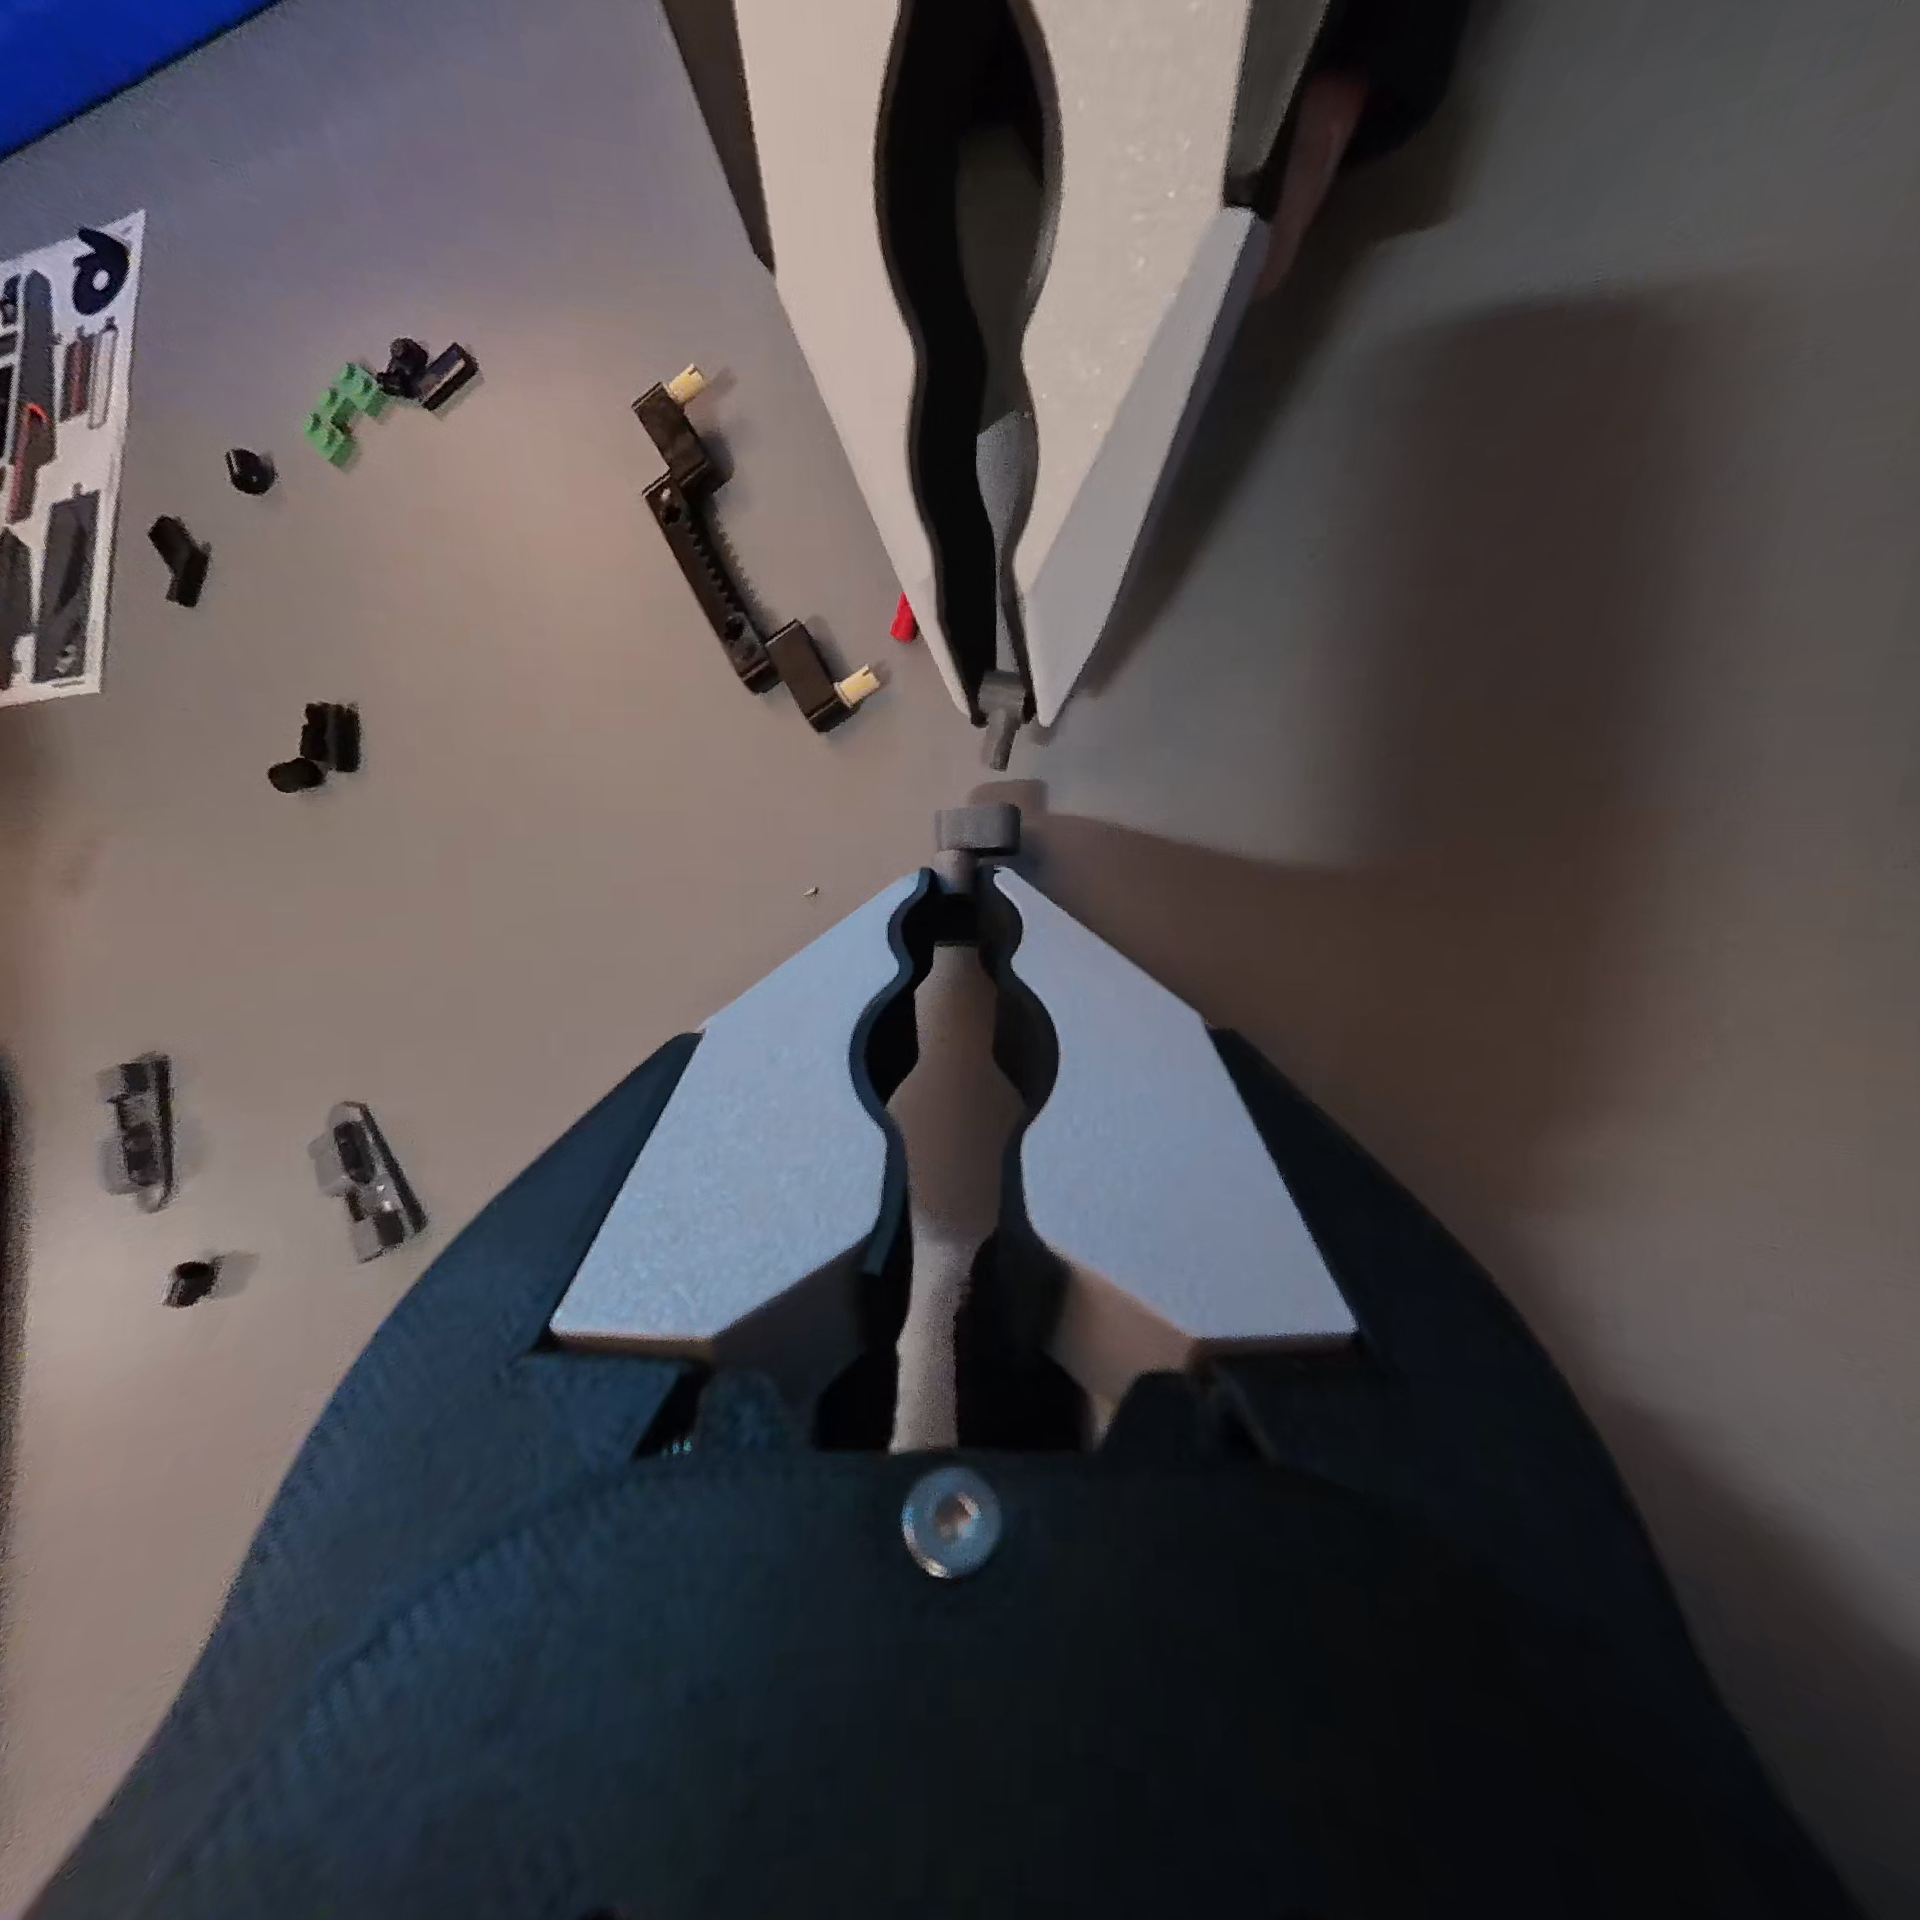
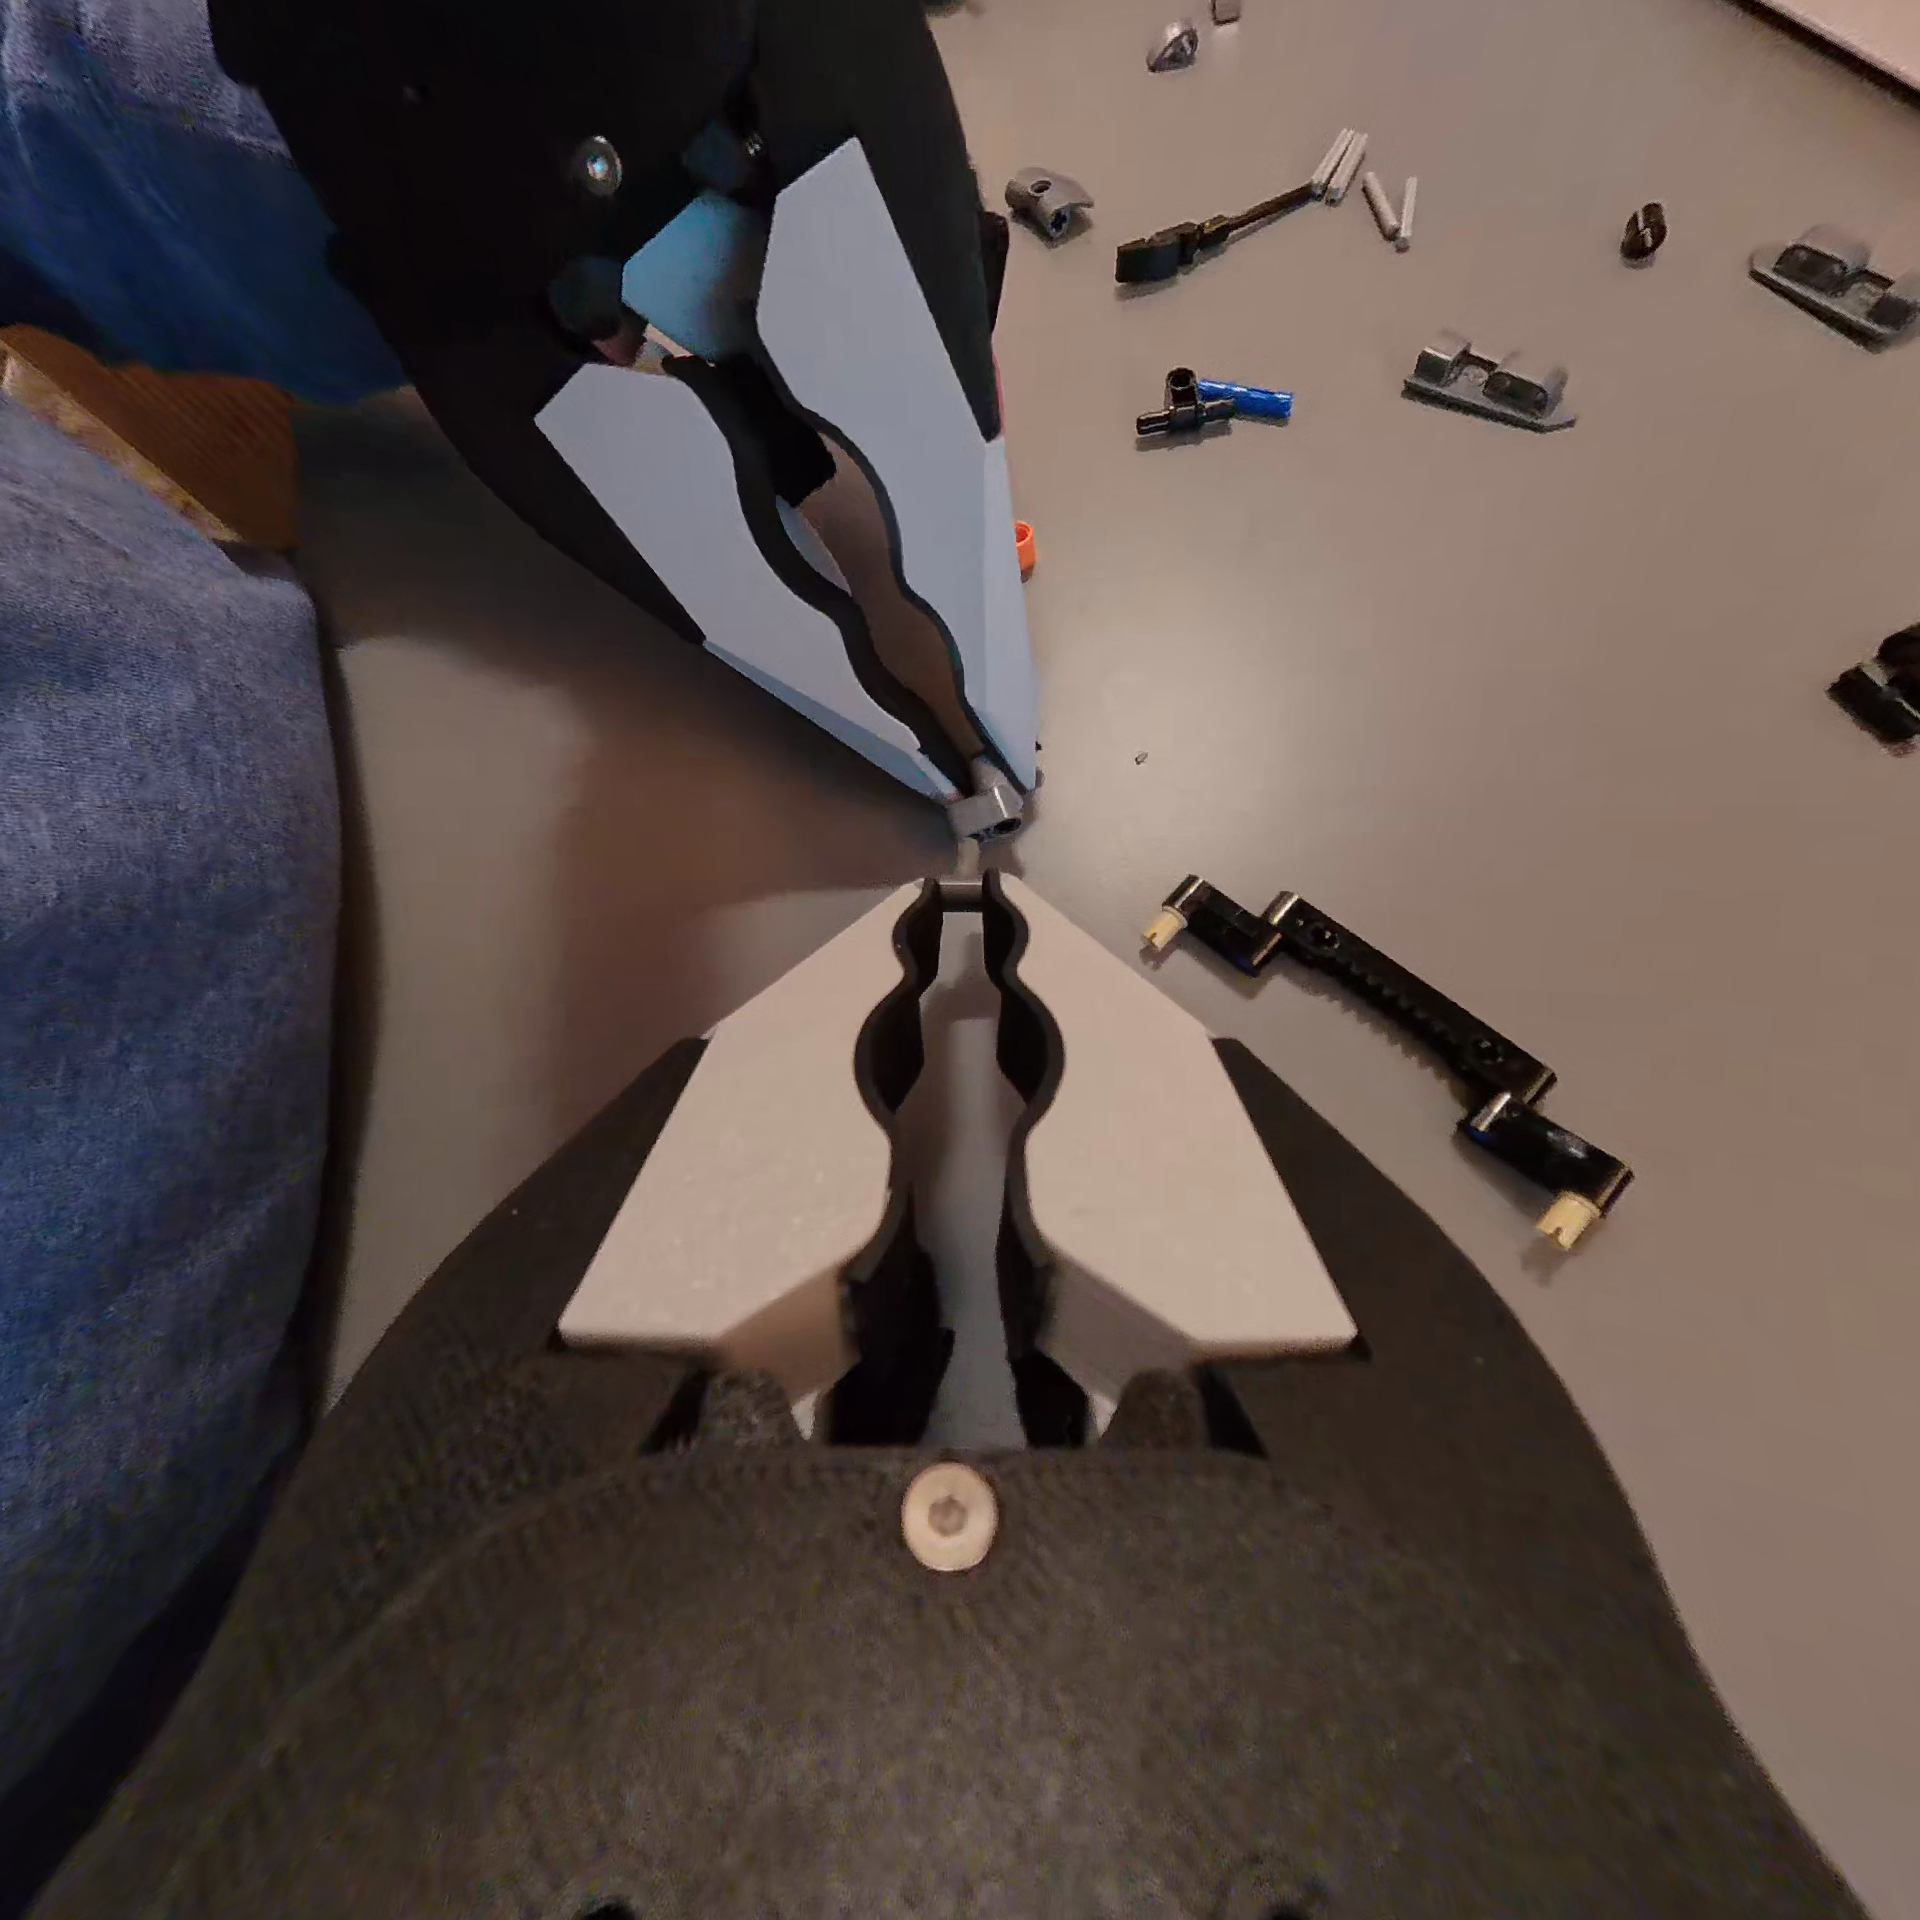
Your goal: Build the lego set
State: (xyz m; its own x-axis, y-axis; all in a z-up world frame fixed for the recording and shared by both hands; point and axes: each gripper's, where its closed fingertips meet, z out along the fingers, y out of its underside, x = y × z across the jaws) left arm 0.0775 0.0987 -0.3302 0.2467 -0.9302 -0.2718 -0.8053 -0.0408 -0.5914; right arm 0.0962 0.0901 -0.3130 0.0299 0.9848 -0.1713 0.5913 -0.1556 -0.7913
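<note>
Close in, my left claw (image 1: 961,883) pinches a small grey connector (image 1: 977,831); my right claw (image 1: 1003,717) pinches a grey pin (image 1: 1000,740) just short of it. Beyond, one black rack assembly (image 1: 743,551) lies built on the bench (image 1: 520,883), many loose pieces remaining. Farthest, a sticker sheet (image 1: 62,457), unreadable.

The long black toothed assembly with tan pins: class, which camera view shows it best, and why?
Right wrist view: the black toothed assembly lies whole and sharp on the table. Left wrist view also shows it, whole too, but smaller and softer.
</note>
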